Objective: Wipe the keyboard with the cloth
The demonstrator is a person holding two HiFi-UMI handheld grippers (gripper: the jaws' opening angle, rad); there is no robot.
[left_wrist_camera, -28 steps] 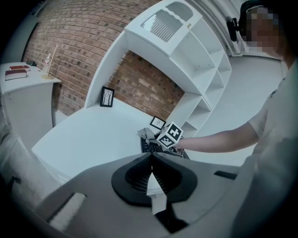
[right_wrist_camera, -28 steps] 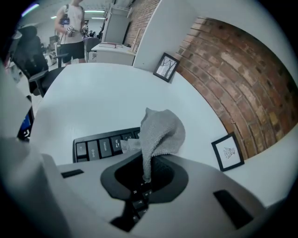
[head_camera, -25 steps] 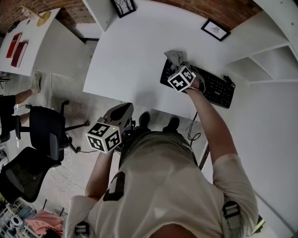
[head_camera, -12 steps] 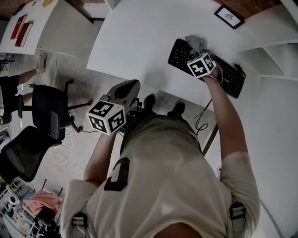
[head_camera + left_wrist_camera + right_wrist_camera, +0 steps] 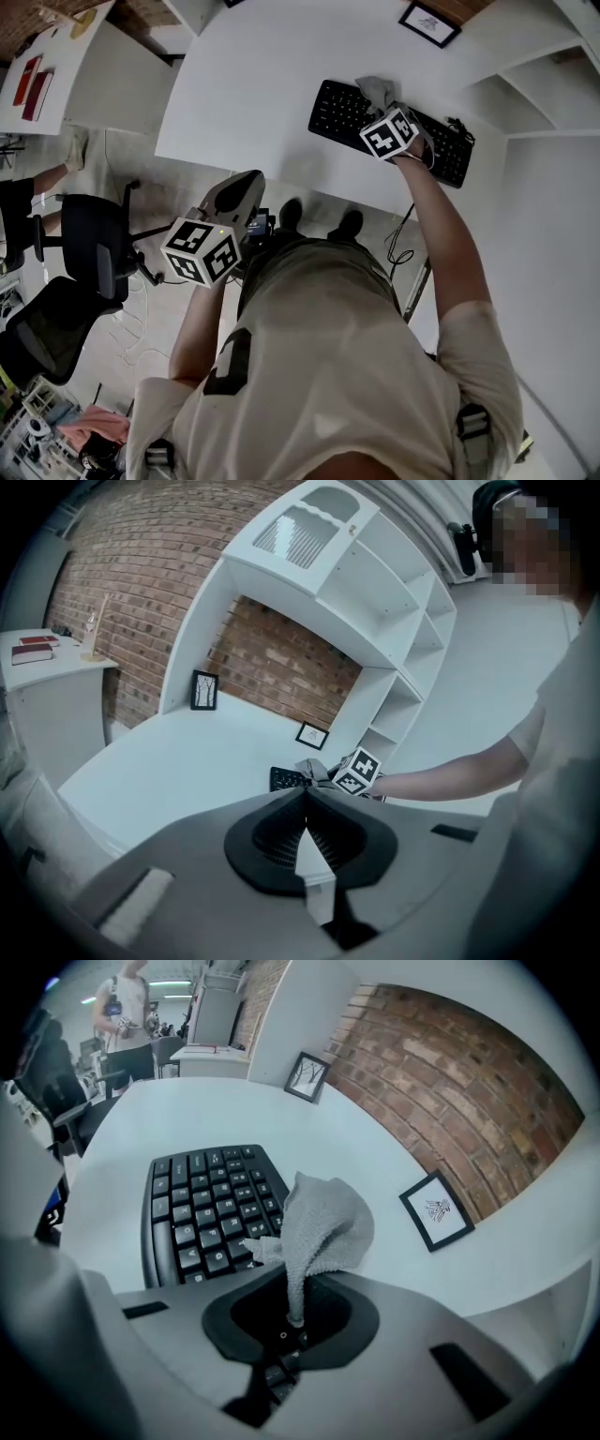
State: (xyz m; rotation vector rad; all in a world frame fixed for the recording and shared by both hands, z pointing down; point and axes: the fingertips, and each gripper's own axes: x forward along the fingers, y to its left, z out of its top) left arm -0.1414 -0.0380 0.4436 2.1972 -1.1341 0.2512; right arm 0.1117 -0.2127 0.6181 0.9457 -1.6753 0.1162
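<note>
A black keyboard lies near the front edge of the white desk. My right gripper is shut on a bunched grey cloth, which rests on the keys at about the keyboard's middle. My left gripper hangs off the desk at the person's waist, jaws together with nothing between them. In the left gripper view the keyboard and the cloth appear small and far off.
A framed picture leans at the desk's back, and a second frame stands further left. White shelves rise at the right. Office chairs and a seated person's legs occupy the floor at left.
The right gripper has dragged the cloth along the keys, now sitting nearer the keyboard's middle than its left end. The left gripper stays hanging by the waist.
</note>
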